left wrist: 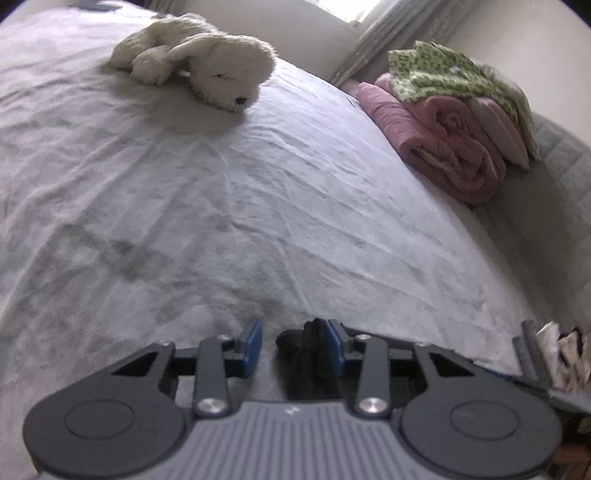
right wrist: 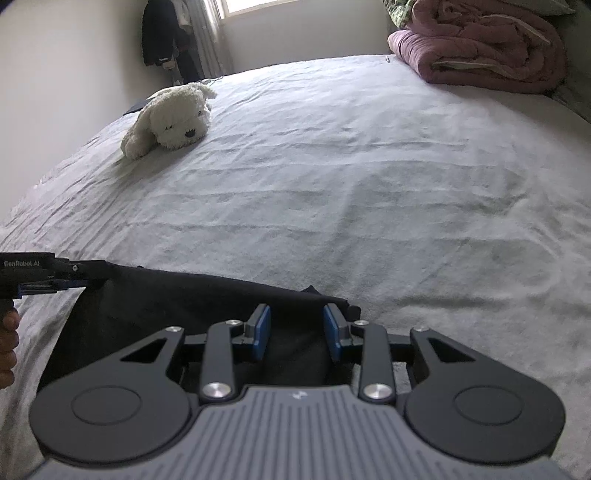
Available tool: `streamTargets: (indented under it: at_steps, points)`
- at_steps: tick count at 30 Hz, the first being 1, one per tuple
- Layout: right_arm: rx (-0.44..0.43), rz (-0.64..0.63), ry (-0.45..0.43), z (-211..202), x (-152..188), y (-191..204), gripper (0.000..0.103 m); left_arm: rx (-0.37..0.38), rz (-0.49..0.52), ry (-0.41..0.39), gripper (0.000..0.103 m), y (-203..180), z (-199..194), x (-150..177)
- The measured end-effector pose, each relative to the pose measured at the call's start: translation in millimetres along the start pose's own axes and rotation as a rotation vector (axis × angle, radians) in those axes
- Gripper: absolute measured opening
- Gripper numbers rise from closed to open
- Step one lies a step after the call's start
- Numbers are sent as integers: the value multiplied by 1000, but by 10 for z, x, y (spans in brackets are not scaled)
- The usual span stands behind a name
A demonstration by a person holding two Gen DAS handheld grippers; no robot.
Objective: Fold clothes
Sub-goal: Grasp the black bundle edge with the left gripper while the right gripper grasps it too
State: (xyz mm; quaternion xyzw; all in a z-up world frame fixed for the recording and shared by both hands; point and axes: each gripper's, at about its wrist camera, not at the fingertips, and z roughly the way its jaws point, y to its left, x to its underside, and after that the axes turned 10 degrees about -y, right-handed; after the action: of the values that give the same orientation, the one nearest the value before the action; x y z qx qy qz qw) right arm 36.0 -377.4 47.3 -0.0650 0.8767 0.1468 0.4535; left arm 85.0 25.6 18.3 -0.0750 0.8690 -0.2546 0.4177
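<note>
A black garment [right wrist: 184, 302] lies spread on the white bed sheet [right wrist: 369, 166] near the front edge. My right gripper [right wrist: 297, 332] hovers over its right end, open, with the black cloth lying under and between the blue pads [right wrist: 263, 332]. My left gripper [right wrist: 74, 277] is at the garment's left corner. In the left wrist view the left gripper [left wrist: 294, 343] stands open; a bunch of the black garment [left wrist: 314, 358] rests against the right pad [left wrist: 335, 345], with a gap to the other pad. A hand [right wrist: 7, 339] holds the left gripper's handle.
A white plush dog [right wrist: 170, 118] lies on the bed's far left. A rolled pink quilt [right wrist: 480, 44] with a green patterned cloth [left wrist: 436, 70] on top sits at the far right by the headboard. Dark clothes [right wrist: 162, 33] hang beside the window.
</note>
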Motion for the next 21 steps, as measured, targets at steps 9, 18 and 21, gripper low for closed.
streamTargets:
  at_steps: [9, 18, 21]
  points:
    - [12, 49, -21, -159, -57, -70, 40, 65, -31, -3, 32, 36, -140, -85]
    - [4, 144, 10, -253, -66, -327, 41, 134, -49, 25, 39, 35, -243, -56]
    - [-31, 204, 38, -246, -35, -399, 41, 150, -66, 36, 44, 59, -260, -40]
